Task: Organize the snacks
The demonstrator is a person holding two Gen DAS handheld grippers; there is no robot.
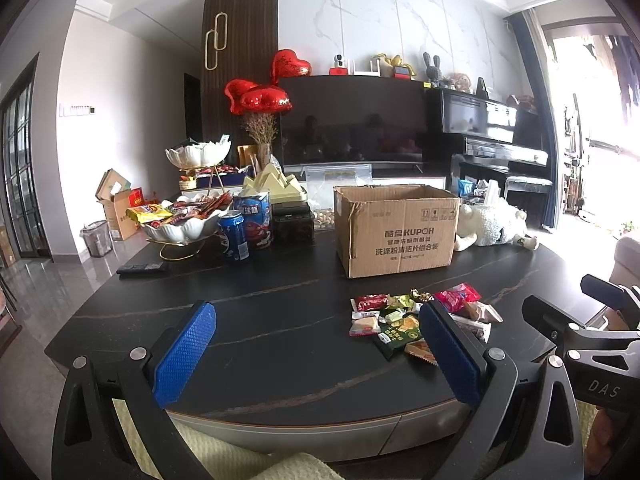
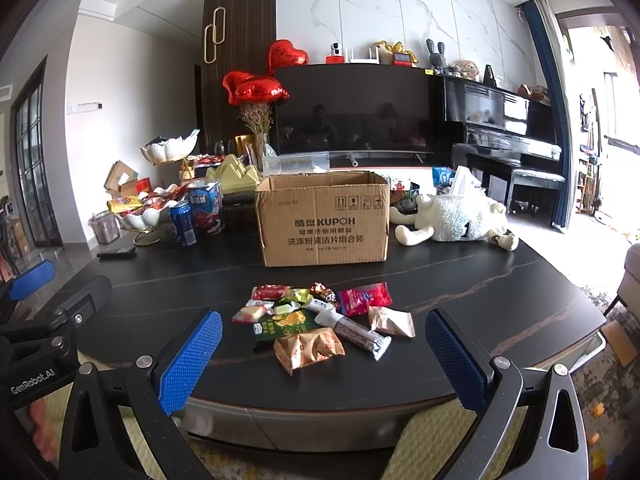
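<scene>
A heap of small wrapped snacks lies near the front of the dark table; among them are a red packet, a green packet and an orange packet. The same snack heap sits to the right in the left wrist view. Behind it stands an open cardboard box, also seen as the box from the left. My left gripper is open and empty, left of the heap. My right gripper is open and empty, just short of the heap, its fingers either side of it.
At the table's left stand a white bowl of snacks, a blue can, a blue carton and a remote. A white plush toy lies at the right. A television and piano stand behind.
</scene>
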